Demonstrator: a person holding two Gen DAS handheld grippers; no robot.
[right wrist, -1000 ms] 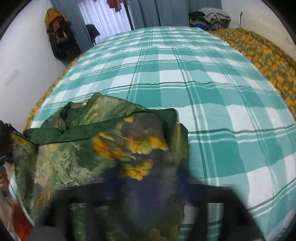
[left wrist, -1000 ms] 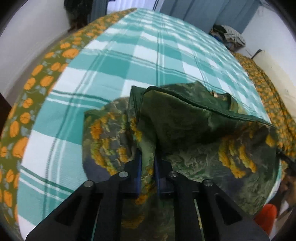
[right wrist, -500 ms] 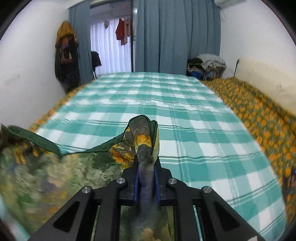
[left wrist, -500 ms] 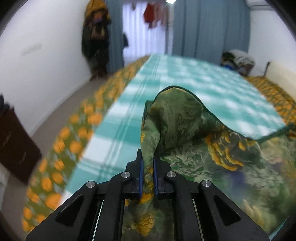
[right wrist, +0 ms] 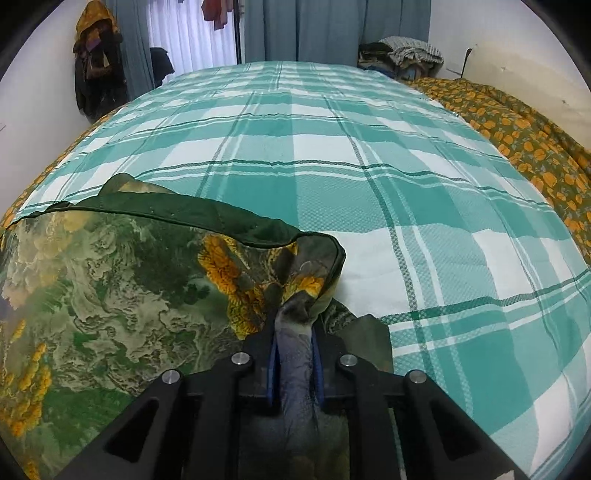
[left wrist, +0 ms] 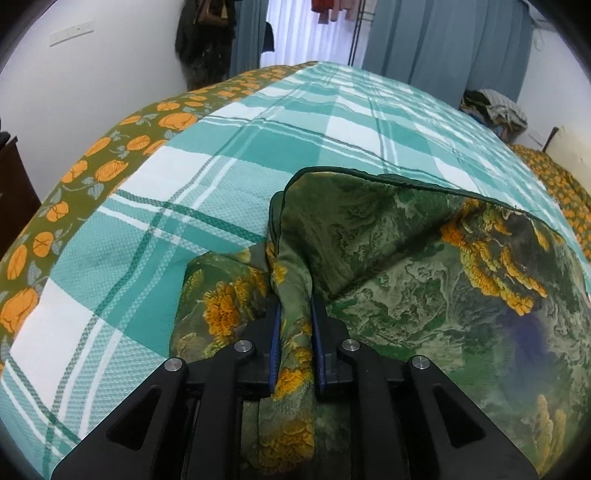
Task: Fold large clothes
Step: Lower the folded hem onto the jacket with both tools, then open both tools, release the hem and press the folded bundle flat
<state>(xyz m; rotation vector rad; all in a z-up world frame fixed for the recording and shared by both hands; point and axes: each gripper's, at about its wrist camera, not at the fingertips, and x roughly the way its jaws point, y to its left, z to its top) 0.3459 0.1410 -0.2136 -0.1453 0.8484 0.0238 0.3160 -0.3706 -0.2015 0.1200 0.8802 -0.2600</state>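
Here the left gripper (left wrist: 294,314) is pinching a bunched corner of the green floral garment (left wrist: 424,266), and the right gripper (right wrist: 294,325) is clamping the opposite corner, grey-blue cloth squeezed between its pads. Ahead of both tongs, the garment's dark-edged hem is arching just above the teal checked bedspread (right wrist: 332,147), which is stretching away toward the grey curtains (right wrist: 332,29).

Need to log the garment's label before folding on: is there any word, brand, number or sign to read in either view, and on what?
None: no readable text in either view.
Garment: printed pattern only, no label in sight.
Plaid sheet: no writing.
Wall plate: no writing visible.
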